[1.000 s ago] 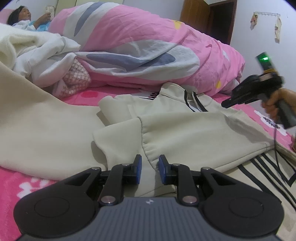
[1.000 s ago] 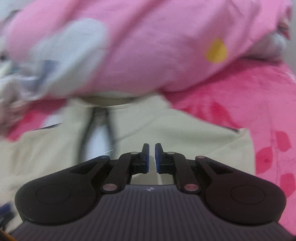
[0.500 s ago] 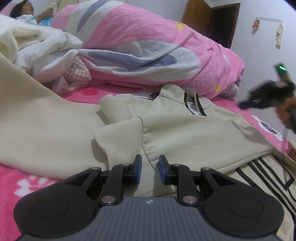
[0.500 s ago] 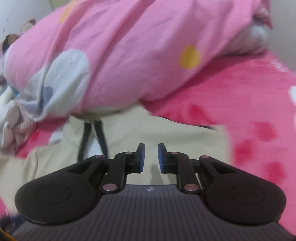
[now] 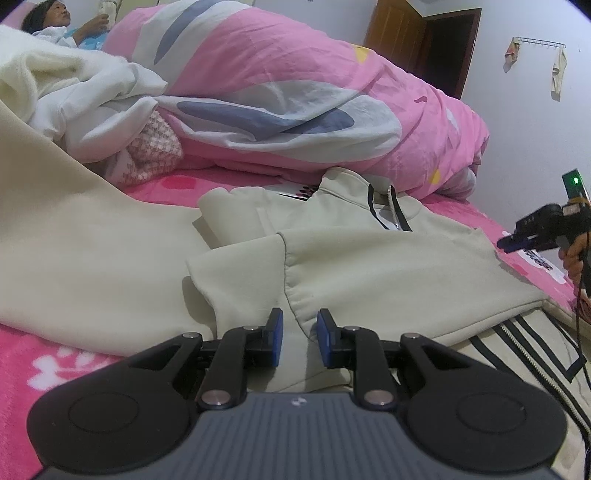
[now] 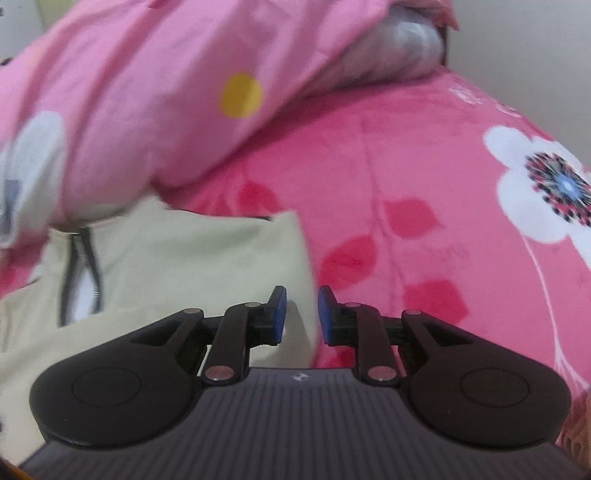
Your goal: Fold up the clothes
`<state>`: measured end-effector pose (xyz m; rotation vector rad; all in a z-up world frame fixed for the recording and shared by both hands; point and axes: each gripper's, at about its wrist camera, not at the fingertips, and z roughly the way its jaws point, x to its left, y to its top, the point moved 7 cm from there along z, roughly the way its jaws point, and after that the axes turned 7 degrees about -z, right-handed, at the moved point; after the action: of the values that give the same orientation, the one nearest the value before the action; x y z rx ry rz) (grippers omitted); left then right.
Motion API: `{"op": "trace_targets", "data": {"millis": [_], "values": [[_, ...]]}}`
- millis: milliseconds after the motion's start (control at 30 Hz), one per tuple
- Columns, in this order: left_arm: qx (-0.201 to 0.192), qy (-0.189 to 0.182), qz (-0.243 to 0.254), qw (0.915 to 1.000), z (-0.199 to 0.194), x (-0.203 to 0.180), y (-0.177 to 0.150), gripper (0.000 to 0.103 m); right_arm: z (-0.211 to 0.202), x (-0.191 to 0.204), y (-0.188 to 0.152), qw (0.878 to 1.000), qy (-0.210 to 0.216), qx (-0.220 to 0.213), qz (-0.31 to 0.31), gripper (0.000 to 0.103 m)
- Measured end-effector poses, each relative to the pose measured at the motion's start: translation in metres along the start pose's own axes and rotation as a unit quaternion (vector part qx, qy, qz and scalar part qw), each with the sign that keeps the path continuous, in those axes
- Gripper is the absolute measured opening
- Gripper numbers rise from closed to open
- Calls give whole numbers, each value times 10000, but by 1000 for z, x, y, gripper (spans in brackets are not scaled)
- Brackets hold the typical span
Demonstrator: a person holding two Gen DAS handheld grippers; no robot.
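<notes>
A cream zip jacket (image 5: 388,269) lies flat on the bed, one sleeve folded across its body, its black-trimmed collar toward the duvet. My left gripper (image 5: 299,339) hovers low over the sleeve's cuff (image 5: 295,295). Its blue pads stand a little apart with nothing pinched. In the right wrist view the jacket's shoulder (image 6: 177,258) ends just left of my right gripper (image 6: 302,315), whose pads are slightly apart and empty over the pink sheet. From the left wrist view that right gripper (image 5: 506,245) sits in a hand (image 5: 576,254) past the jacket's right edge.
A big pink duvet (image 5: 295,92) is bunched behind the jacket. A large cream cloth (image 5: 74,258) and white blanket (image 5: 74,92) lie to the left. A black-striped garment (image 5: 517,350) lies under the jacket's hem. A person (image 5: 55,18) lies far back. Floral bedsheet (image 6: 424,184) spreads to the right.
The right gripper has pulled away to the right, off the jacket toward the bed's edge, and its jaws went from nearly shut to slightly apart. The left gripper has stayed put.
</notes>
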<state>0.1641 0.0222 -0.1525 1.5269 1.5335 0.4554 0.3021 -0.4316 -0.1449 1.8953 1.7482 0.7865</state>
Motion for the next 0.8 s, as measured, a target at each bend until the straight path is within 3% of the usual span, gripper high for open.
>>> {"op": "trace_targets", "data": {"millis": [167, 233, 300, 400, 500, 567, 800], "values": [[-7, -18, -15, 10000, 0, 0, 0, 22, 43, 9, 10, 9998, 30, 210, 23, 15], [-13, -13, -7, 10000, 0, 0, 0, 22, 55, -9, 24, 9987, 6, -61, 502, 13], [-15, -22, -18, 10000, 0, 1, 0, 22, 51, -42, 33, 9905, -287, -267, 1319, 16], [-14, -49, -57, 10000, 0, 2, 0, 22, 15, -78, 31, 9811, -503, -474, 1806, 17], [-6, -76, -98, 9999, 0, 3, 0, 22, -45, -86, 11, 9867, -506, -595, 1423, 17], [-6, -71, -94, 9999, 0, 3, 0, 22, -87, -79, -12, 9918, -542, -620, 976, 17], [-16, -65, -85, 9999, 0, 3, 1, 21, -155, -24, -100, 9973, 8, -663, 330, 17]]}}
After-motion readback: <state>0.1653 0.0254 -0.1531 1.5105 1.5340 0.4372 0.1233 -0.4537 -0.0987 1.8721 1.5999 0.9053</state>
